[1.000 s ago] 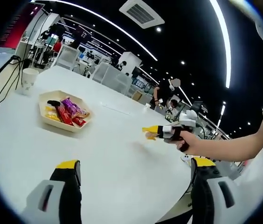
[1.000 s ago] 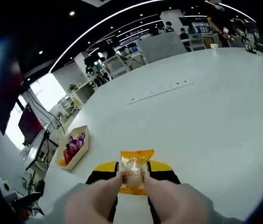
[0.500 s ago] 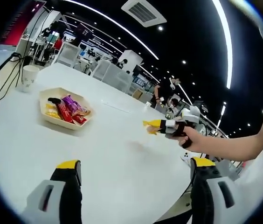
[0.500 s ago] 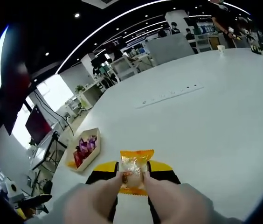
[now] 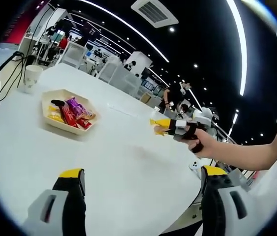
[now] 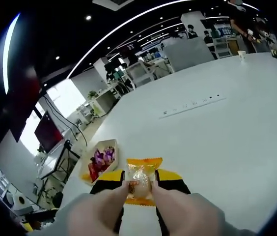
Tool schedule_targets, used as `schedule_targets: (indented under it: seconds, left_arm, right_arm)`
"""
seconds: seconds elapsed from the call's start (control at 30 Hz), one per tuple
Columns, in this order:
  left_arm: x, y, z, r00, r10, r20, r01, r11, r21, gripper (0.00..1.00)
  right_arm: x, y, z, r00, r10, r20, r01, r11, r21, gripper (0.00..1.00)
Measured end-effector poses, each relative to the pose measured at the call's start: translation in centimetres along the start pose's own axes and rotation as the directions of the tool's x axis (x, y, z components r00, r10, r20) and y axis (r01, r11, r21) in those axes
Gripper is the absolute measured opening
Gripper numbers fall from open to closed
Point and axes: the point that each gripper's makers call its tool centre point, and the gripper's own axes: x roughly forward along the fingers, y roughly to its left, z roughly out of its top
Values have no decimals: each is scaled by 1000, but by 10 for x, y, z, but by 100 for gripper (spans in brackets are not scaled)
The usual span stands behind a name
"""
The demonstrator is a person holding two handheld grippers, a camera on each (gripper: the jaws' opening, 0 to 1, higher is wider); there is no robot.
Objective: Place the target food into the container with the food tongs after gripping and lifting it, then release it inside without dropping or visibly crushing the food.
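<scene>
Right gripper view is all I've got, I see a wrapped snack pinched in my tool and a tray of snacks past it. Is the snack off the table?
Observer: Yes. In the left gripper view the right tool holds the wrapped snack in the air above the white table, to the right of the tray.
Operator: What is the left tool doing?
Observer: The left tool is open and holds nothing, low over the near table edge.
Operator: Anything else near the tray?
Observer: A paper cup stands on the table beyond the tray, toward the far left edge.
</scene>
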Motion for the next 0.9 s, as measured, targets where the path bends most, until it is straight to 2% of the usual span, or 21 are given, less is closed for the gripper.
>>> schedule_targets:
  seconds: [0.33,0.57,0.6,0.67,0.9]
  left_arm:
    - [1,0,-2,1000,-4,-11,4,1000,3,99]
    - [-2,2,2,1000,3,6,-3,1000,7,99]
    - [-3,3,-2,1000,5,-22,-5,1000,-4,98]
    - [-3,1,-2,1000,-6,-22,6,1000,-7,93]
    - [-4,6,-2,1000,15,-25,-15,1000,-2,99]
  right_arm:
    - [3,10,10,1000,25,3,-25,999,-40,24]
    - [8,21,14,999,44,4,-44,998,-51,24]
    - [9,22,15,999,44,5,-44,998,-54,24]
    - [10,25,16,999,48,7,-47,997,-55,24]
    - [14,34,23,998,65,14,-64,996,-69,24]
